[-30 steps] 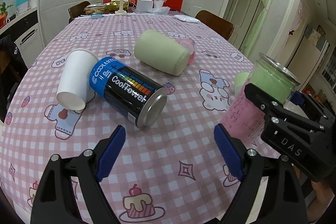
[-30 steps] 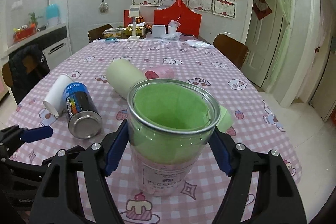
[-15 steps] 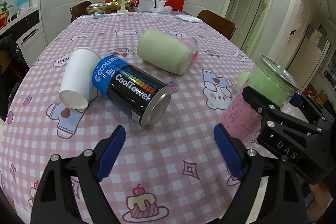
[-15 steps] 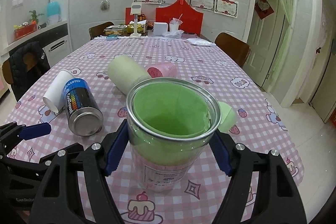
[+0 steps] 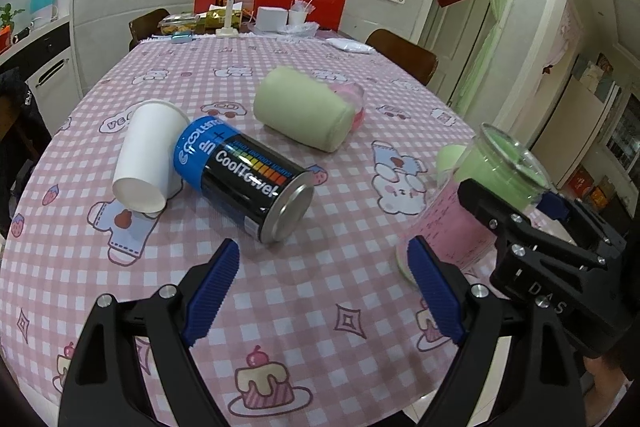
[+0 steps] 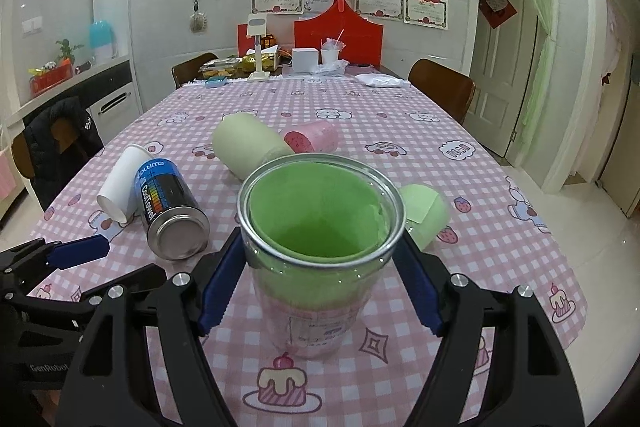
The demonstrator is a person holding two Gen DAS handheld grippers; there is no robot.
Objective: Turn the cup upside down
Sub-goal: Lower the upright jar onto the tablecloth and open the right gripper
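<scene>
A clear cup with a green upper band and pink lower band (image 6: 320,251) stands upright, mouth up, near the table's front right edge; it also shows in the left wrist view (image 5: 476,203). My right gripper (image 6: 320,279) holds it, blue pads against both sides. My left gripper (image 5: 324,291) is open and empty, low over the tablecloth, just left of the cup. In the left wrist view the right gripper's black body (image 5: 548,259) covers part of the cup.
A blue-black CoolTowel can (image 5: 244,179) lies on its side beside a fallen white paper cup (image 5: 148,155). A pale green cup (image 5: 304,115) and a pink cup (image 6: 312,141) lie behind. A green lid (image 6: 424,215) lies right of the held cup. Chairs and clutter stand at the far end.
The left gripper has drifted slightly, so the can and paper cup sit a little higher and further right in its view. The right gripper stays closed on the cup.
</scene>
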